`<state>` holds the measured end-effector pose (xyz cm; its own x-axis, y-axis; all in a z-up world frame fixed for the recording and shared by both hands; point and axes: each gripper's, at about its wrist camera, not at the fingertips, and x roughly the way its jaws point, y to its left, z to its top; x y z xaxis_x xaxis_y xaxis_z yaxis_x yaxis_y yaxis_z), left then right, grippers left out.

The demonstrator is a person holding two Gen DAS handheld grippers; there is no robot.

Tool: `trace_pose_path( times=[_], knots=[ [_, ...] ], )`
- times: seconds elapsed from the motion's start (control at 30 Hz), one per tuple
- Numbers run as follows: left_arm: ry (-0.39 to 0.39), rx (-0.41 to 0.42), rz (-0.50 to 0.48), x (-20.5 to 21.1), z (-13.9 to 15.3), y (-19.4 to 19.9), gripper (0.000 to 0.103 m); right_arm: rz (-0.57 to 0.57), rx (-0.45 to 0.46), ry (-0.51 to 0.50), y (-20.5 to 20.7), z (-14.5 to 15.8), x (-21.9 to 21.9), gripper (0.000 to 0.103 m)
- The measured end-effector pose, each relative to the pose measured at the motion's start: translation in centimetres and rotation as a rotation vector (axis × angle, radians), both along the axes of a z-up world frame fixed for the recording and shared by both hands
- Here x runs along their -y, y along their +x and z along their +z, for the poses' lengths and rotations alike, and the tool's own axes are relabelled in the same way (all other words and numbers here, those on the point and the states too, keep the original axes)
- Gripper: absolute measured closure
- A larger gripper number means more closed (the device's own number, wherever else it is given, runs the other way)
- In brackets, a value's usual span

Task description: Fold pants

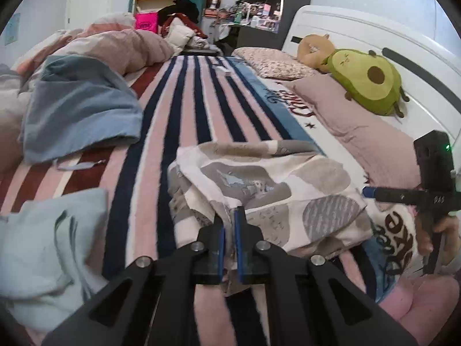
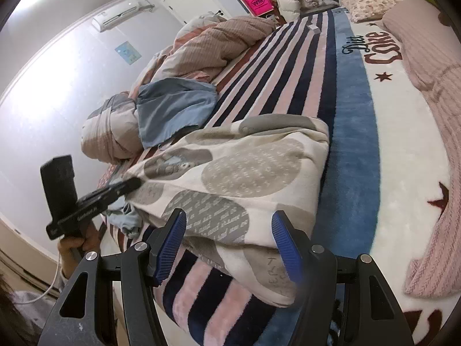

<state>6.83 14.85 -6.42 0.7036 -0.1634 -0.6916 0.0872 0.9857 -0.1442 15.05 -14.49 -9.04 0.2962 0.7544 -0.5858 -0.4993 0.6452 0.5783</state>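
left gripper (image 1: 229, 225) clamped on the near edge of the pants (image 1: 268, 190), which lie on the striped blanket (image 1: 184, 109); right gripper (image 2: 227, 236) spread wide, straddling the opposite edge.

"Diet Coke" on the blanket (image 2: 371, 49); "WM" on the pink bag (image 2: 256, 1)

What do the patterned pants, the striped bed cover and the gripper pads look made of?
Patterned pants: thin, matte woven fabric, probably cotton; it drapes and creases softly where the left gripper pinches it.
Striped bed cover: plush fleece-like pile, fuzzy along the stripe edges.
Pads on the open right gripper: blue, finely ribbed, likely rubber or printed plastic; cannot tell which.
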Motion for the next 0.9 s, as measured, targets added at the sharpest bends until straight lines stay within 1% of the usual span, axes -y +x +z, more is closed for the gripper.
trace_pose_path(
  times=[0.07, 0.13, 0.2, 0.23, 0.3, 0.33, 0.37, 0.4, 0.43, 0.53, 0.6, 0.73, 0.83, 0.9],
  knots=[
    [0.034, -0.015, 0.041, -0.4, -0.6, -0.3, 0.1, -0.004, 0.001, -0.002, 0.0, 0.0, 0.1, 0.044],
    [0.054, -0.065, 0.078, -1.2, -1.8, -0.1, 0.1, -0.006, -0.005, -0.005, 0.0, -0.2, 0.2, 0.044],
    [0.026, -0.128, 0.083, -1.9, -3.2, 0.1, 0.1, -0.011, -0.014, -0.021, 0.0, -0.6, 0.2, 0.044],
    [0.01, -0.137, 0.085, -2.2, -3.5, 0.1, 0.1, -0.016, -0.015, -0.033, 0.1, -0.7, 0.2, 0.044],
    [-0.02, -0.128, 0.09, -2.7, -3.5, 0.2, 0.094, -0.037, -0.015, -0.059, 0.4, -1.0, 0.2, 0.044],
    [-0.039, -0.116, 0.091, -2.9, -3.4, 0.4, 0.075, -0.058, -0.012, -0.076, 0.6, -1.1, 0.3, 0.04],
    [-0.069, -0.095, 0.09, -3.1, -3.1, 0.6, 0.039, -0.075, -0.014, -0.086, 0.7, -1.2, 0.4, 0.033],
    [-0.087, -0.073, 0.089, -3.2, -2.9, 0.7, 0.027, -0.092, -0.019, -0.094, 0.9, -1.4, 0.5, 0.032],
    [-0.105, -0.052, 0.084, -3.0, -2.6, 0.9, 0.023, -0.104, -0.026, -0.102, 1.1, -1.5, 0.6, 0.031],
    [-0.185, -0.059, 0.039, -3.0, -2.8, 2.3, 0.022, -0.125, -0.046, -0.127, 1.6, -2.3, 0.7, 0.027],
    [-0.224, -0.089, 0.025, -2.9, -3.6, 3.6, 0.022, -0.131, -0.068, -0.132, 2.0, -2.9, 0.8, 0.025],
    [-0.263, -0.139, 0.006, -2.4, -5.7, 5.5, 0.022, -0.117, -0.127, -0.117, 2.7, -4.1, 0.4, 0.025],
    [-0.272, -0.167, 0.01, -2.3, -7.2, 6.4, 0.022, -0.096, -0.17, -0.108, 3.2, -5.1, -0.3, 0.024],
    [-0.319, -0.184, -0.001, -2.3, -8.2, 6.7, 0.025, -0.08, -0.187, -0.101, 3.4, -5.8, -0.9, 0.023]
  ],
)
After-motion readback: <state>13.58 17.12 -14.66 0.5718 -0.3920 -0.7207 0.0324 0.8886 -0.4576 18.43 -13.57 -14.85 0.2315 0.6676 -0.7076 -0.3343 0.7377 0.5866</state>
